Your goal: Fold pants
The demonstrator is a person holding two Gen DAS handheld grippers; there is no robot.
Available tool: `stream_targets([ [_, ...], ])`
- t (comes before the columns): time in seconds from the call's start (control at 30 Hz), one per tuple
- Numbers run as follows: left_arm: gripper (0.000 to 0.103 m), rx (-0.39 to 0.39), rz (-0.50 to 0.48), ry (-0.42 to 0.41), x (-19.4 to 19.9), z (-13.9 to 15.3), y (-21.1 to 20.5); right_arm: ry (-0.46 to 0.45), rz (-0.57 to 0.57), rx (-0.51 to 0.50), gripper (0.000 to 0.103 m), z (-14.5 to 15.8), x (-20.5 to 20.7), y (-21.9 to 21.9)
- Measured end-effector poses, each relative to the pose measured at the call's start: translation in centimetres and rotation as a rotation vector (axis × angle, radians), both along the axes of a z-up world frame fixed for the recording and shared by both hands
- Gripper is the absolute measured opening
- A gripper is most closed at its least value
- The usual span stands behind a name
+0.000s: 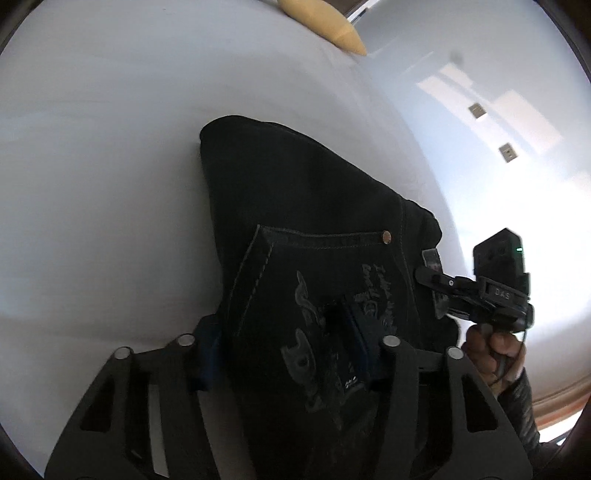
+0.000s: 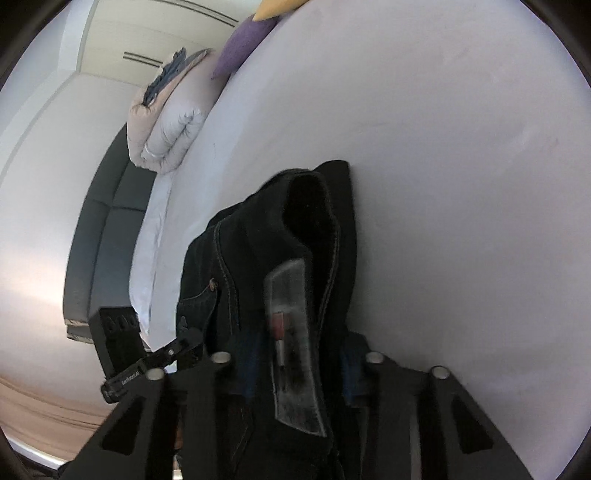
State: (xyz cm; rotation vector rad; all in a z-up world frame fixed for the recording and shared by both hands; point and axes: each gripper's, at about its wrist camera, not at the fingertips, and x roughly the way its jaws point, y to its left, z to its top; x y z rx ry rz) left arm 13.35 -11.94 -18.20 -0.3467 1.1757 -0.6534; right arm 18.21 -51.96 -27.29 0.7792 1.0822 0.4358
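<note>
Both tongs, left [image 1: 284, 343] and right [image 2: 295, 369], grip the black pants [image 1: 314, 221] at the waist, lifted over the bed [image 1: 110, 184]; mid-fold, next lay them down flat.

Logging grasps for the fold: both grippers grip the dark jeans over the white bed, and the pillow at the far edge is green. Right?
Not quite: the pillow is yellow, as the left wrist view shows. The left gripper and right gripper do grip the jeans over the bed.

Both wrist views close, facing bed [image 1: 92, 147], sharing pants [image 1: 314, 221]
</note>
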Motion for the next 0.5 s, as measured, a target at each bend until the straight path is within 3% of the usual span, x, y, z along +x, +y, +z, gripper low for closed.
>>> stream_targets([
  [0.1,0.03,0.005,-0.022,-0.019,0.2,0.8,-0.4,-0.048,0.003,-0.017,0.022,1.0,-0.5,0.4],
  [0.17,0.027,-0.02,-0.038,-0.034,0.3,2.4,-0.3,-0.088,0.011,-0.028,0.02,2.5,-0.6,0.6],
  [0.37,0.025,-0.105,-0.08,-0.153,4.0,8.2,-1.6,-0.214,0.005,-0.017,0.02,7.9,1.8,-1.0],
  [0.5,0.025,-0.114,-0.07,-0.149,9.0,8.0,-3.3,-0.22,-0.015,-0.03,0.02,8.9,6.4,-3.7],
])
